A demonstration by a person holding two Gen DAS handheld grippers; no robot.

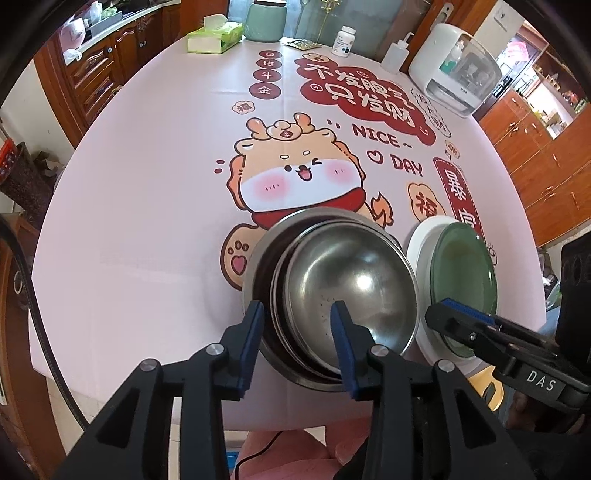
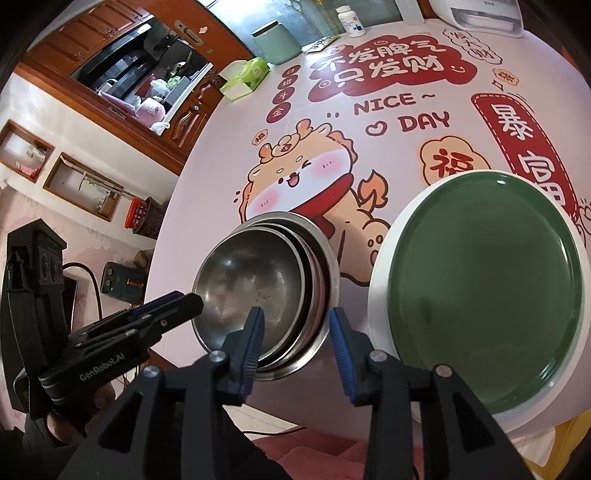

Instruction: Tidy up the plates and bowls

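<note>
Both claws released: the left claw (image 1: 297, 314) straddles the near rim of the nested bowls (image 1: 343, 284), mouths up, seemingly untouched; right claw (image 2: 295, 319) alongside the plates (image 2: 484, 295).

We've got loads of open surface (image 1: 147, 206) across the middle and left, nothing in the way there. Near our edge the nested steel bowls (image 1: 332, 291) and the green plate (image 2: 487, 291) on its white plate (image 2: 380, 295) sit just beside each other, tight gap between. Far edge is crowded: tissue box (image 1: 216, 37), jar (image 1: 266, 18), pill bottle (image 1: 344, 41), white appliance (image 1: 458, 70).
</note>
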